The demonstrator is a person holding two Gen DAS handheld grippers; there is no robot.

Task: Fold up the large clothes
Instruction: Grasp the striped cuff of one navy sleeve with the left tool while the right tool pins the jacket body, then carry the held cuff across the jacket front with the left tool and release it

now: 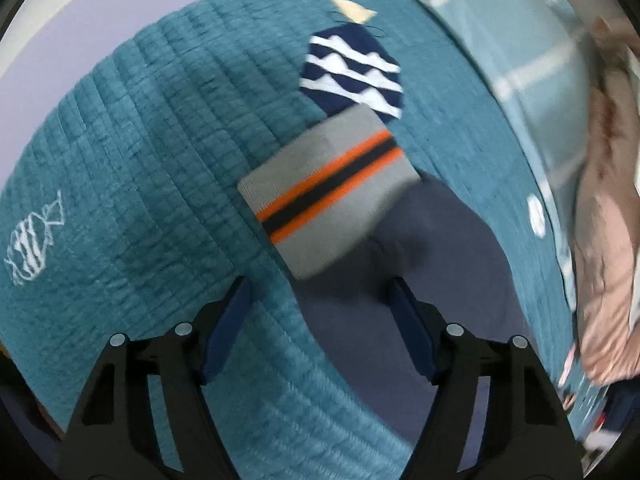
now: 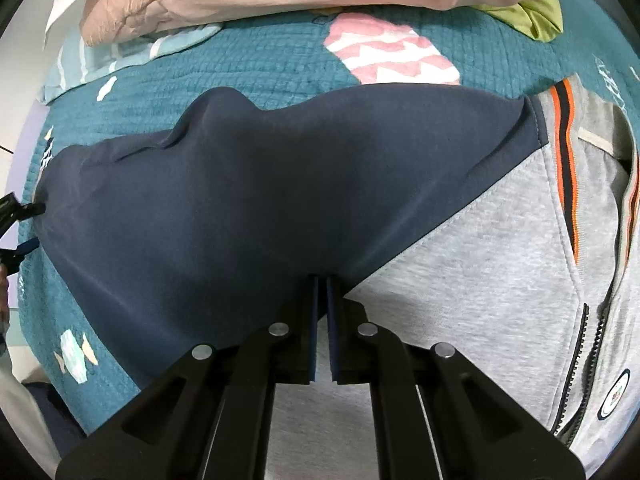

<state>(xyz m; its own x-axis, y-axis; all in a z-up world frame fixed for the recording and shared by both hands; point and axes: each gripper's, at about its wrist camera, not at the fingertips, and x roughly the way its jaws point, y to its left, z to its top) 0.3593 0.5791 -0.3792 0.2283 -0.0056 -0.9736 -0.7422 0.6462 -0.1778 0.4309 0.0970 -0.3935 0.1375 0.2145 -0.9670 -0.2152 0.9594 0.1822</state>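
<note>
While the jacket (image 2: 460, 280) is lying spread on the bed (image 1: 140, 160), its sleeve (image 2: 240, 200) is being pinched by the right gripper (image 2: 323, 280), apparently for folding, and the cuff (image 1: 328, 192) is being approached by the left gripper's (image 1: 320, 292) spread fingers.

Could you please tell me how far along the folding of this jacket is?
Early. Done: the jacket lies on the teal quilt. In hand: the right gripper is pinched shut on its navy sleeve; the left gripper is open over the striped cuff. Left: every fold.
</note>
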